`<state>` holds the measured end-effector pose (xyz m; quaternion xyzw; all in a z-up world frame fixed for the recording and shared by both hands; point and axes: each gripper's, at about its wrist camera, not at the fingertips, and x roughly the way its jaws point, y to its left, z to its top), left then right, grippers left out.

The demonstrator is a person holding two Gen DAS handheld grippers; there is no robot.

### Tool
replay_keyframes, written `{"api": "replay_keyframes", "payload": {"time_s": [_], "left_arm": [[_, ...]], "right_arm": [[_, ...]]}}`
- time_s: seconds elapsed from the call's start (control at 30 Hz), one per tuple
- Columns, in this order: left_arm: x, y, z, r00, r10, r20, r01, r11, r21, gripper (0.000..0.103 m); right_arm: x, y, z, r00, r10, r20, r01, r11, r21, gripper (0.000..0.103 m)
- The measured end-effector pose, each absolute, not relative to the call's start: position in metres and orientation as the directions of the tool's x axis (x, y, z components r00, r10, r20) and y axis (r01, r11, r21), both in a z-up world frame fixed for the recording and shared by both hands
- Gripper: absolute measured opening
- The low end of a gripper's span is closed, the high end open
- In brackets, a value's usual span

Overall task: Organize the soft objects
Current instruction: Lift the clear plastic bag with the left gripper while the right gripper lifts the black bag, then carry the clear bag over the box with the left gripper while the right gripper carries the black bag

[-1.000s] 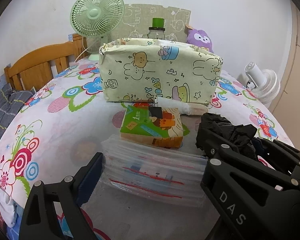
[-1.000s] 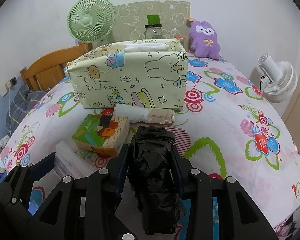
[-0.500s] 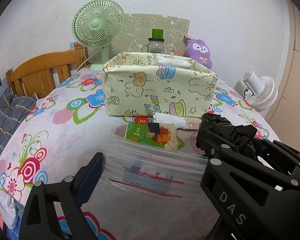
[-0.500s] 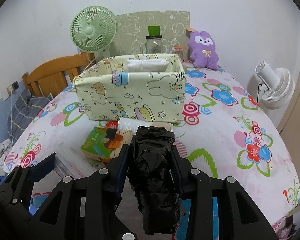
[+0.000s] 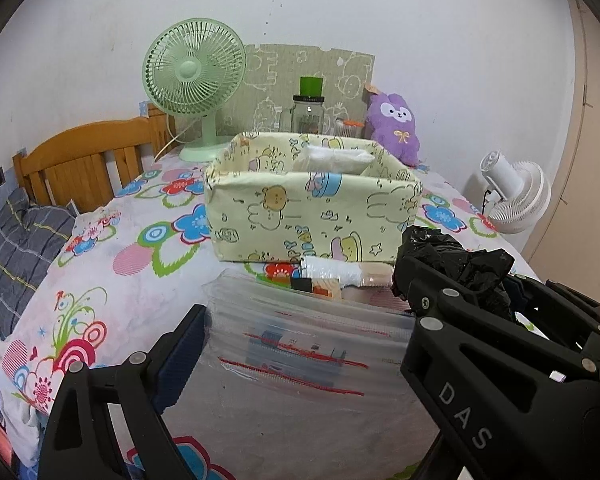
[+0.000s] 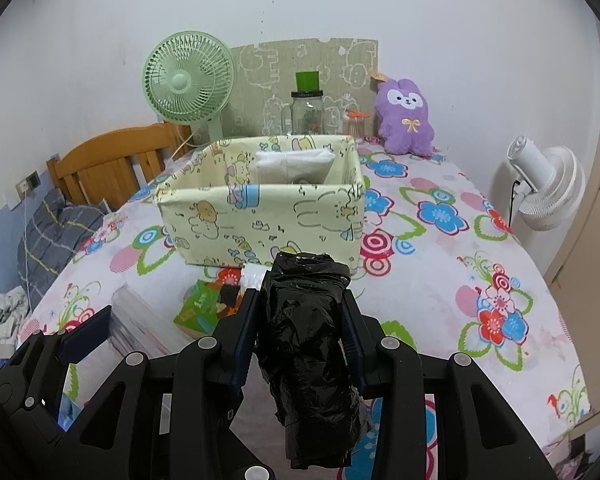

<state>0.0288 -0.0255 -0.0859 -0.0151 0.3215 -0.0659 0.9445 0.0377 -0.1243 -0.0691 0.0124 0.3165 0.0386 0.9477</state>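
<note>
My left gripper (image 5: 300, 340) is shut on a stack of clear zip bags (image 5: 300, 344) with red seals and holds it above the bed. My right gripper (image 6: 300, 320) is shut on a roll of black plastic bags (image 6: 306, 344); it also shows in the left wrist view (image 5: 456, 264). A pale yellow cartoon-print fabric box (image 6: 260, 220) stands ahead on the flowered bedspread, with white packs (image 6: 294, 164) inside. In front of it lie a green tissue pack (image 6: 208, 308) and a white roll (image 5: 340, 272).
A green fan (image 6: 188, 80), a glass jar (image 6: 306, 114) and a purple plush (image 6: 406, 116) stand behind the box against the wall. A white fan (image 6: 548, 188) stands off the bed's right edge. A wooden headboard (image 6: 112, 160) is at the left.
Both grippers have risen and pulled back with their loads. The box now looks lower and farther, its inside visible. The tissue pack is mostly hidden behind the zip bags in the left view.
</note>
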Motion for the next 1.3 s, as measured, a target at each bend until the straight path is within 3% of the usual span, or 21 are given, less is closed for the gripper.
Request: {"api": "replay_keyframes", "payload": {"time_s": [1.3], "left_arm": [[0.030, -0.027, -0.007, 0.845, -0.128, -0.519, 0.125, 0.991, -0.041, 0.095]], "right_arm": [[0.034, -0.126, 0.011, 0.857, 0.089, -0.507, -0.068, 0.996, 0.060, 0.042]]}}
